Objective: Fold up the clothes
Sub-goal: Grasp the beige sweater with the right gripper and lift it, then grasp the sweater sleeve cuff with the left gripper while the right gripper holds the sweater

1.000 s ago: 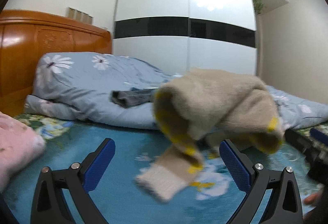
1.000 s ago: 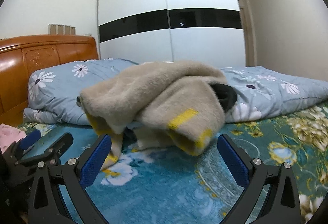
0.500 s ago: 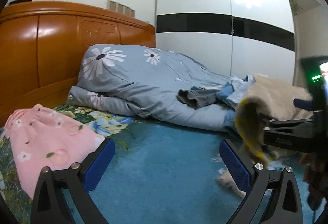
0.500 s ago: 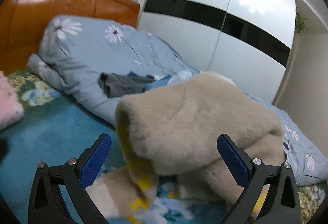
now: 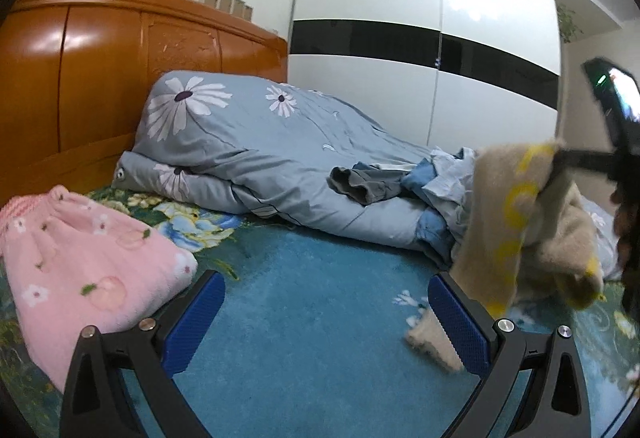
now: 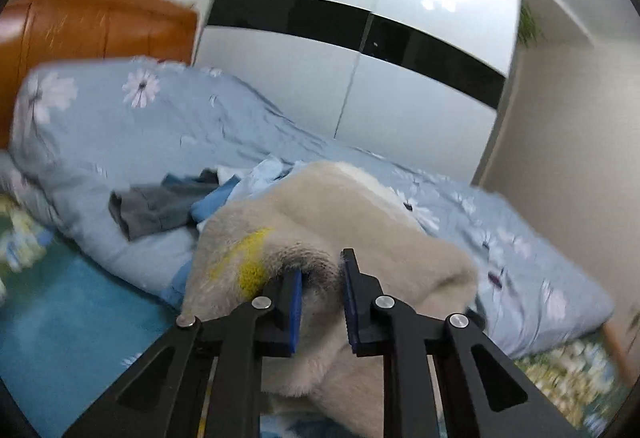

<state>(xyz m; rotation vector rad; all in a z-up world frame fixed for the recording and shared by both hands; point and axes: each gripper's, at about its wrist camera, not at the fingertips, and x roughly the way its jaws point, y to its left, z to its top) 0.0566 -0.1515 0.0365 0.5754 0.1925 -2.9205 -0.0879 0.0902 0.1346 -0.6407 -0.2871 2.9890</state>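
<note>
While fluffy (beige, yellow-marked), sweater [image 6: 360, 222] bunches in right hand-held gripper [image 6: 321, 300].

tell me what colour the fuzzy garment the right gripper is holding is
Beige with yellow markings: the garment shows best in the right wrist view.

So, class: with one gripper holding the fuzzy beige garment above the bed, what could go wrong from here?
The right gripper pinches only a small bunch of the fuzzy beige garment with yellow markings, so it may slip free. Its hanging end trails on the blue floral bedspread and could drag. The open left gripper supports nothing, so the garment may twist.
</note>
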